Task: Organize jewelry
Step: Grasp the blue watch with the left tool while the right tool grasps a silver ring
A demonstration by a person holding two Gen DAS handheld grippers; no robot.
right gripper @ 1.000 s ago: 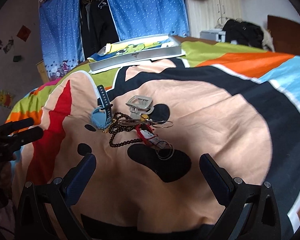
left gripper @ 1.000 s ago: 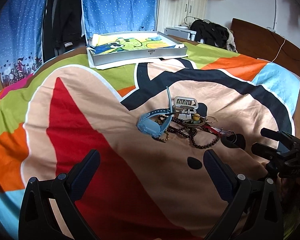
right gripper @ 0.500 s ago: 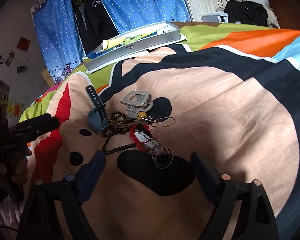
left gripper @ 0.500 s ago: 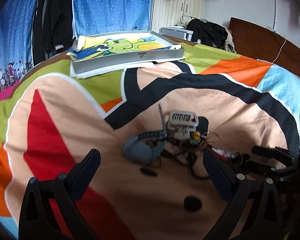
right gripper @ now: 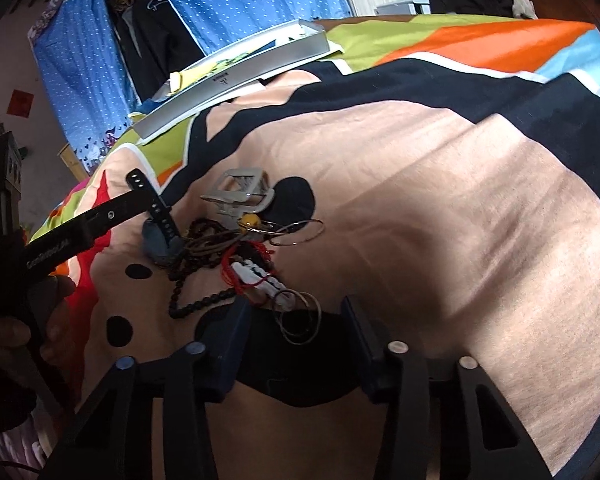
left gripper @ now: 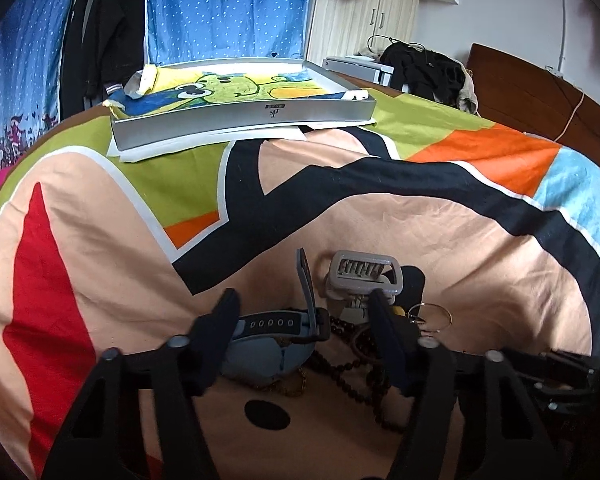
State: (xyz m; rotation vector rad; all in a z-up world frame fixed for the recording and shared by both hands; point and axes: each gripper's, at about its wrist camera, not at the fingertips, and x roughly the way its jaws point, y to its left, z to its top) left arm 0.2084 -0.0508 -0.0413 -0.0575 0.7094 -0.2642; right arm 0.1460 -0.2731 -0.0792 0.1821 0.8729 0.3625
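The jewelry pile [right gripper: 236,248] lies on the bedspread [right gripper: 440,208]. Left gripper [left gripper: 304,320] is closing around the blue watch [left gripper: 268,344] (contact unclear). Right gripper [right gripper: 296,320] is closing, jaws half apart, over thin rings [right gripper: 300,316], seemingly not gripping

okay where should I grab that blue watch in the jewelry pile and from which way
Take the blue watch by its case. It lies at the pile's left edge with a dark bead string against its right side. One strap sticks upright, so come down from the near side. The left gripper already straddles it, jaws closing.
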